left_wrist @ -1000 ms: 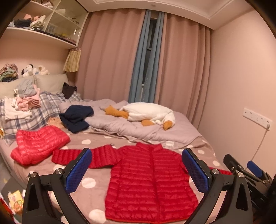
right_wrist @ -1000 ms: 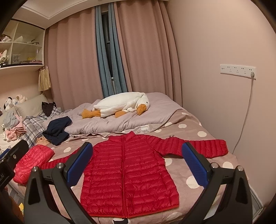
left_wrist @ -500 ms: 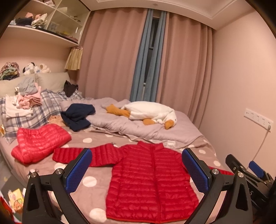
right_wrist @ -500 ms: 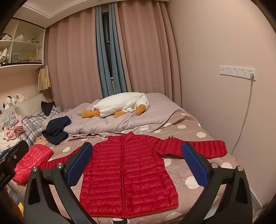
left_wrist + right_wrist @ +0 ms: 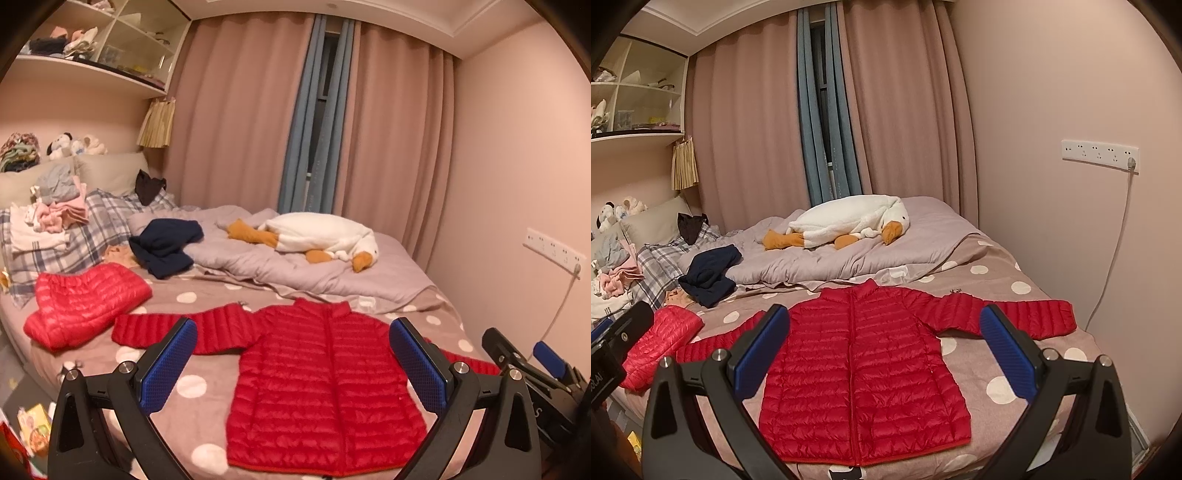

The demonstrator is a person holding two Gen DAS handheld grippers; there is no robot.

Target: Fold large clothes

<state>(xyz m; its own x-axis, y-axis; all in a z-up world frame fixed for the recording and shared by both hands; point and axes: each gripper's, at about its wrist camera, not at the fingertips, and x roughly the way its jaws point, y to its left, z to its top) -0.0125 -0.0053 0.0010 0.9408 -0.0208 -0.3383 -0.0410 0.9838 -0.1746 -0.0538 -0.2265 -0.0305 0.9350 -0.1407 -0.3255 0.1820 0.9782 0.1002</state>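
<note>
Warm dim indoor light, soft shadows, sharp centre, strong fisheye edges.

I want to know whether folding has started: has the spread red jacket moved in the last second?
No. The red jacket keeps its place against the bedsheet dots and the plush goose; only the camera shifted slightly.

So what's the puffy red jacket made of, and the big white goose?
The red jacket looks like thin, slightly shiny nylon-type fabric stuffed with padding: it is stitched into rows of puffy ridges that catch the light. The goose looks like soft, matte plush, probably stuffed, since it sags on the grey blanket. The exact fibres cannot be told.
</note>
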